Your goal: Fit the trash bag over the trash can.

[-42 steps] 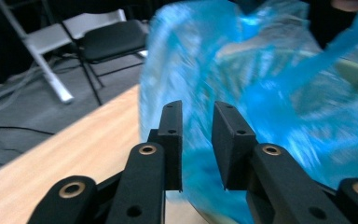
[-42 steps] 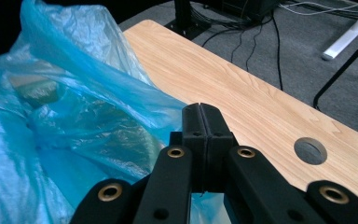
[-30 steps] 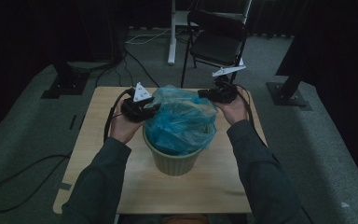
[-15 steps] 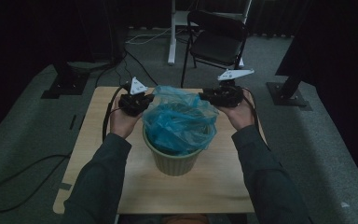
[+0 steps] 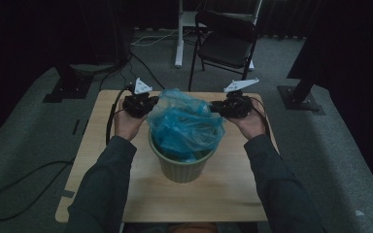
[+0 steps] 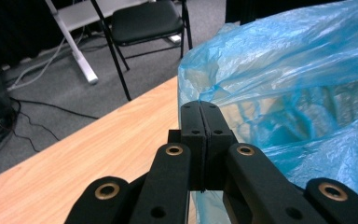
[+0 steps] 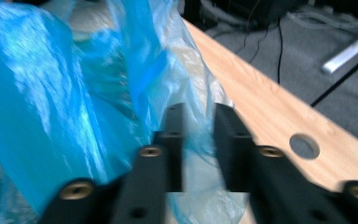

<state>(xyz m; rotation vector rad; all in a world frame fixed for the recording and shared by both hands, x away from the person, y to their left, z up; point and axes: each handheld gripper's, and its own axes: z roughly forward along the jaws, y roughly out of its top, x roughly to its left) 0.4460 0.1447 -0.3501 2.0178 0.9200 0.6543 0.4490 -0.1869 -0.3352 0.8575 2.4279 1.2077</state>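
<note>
A pale green bin (image 5: 180, 165) stands mid-table, its blue plastic liner (image 5: 187, 124) billowing above the rim and taking up the middle of the wooden table (image 5: 223, 194). 2 grippers flank it: the left gripper (image 5: 148, 103) pressed against the liner's left edge, jaws closed on the film (image 6: 200, 105); the right gripper (image 5: 214, 107) at the liner's right edge, jaws parted with film (image 7: 196, 135) between them. Bare tabletop lies open in front of the bin, and along the left and right edges beyond each forearm. Behind the table, a black folding chair (image 5: 226, 43) and a white stand leg (image 5: 178, 34) crowd the floor.
</note>
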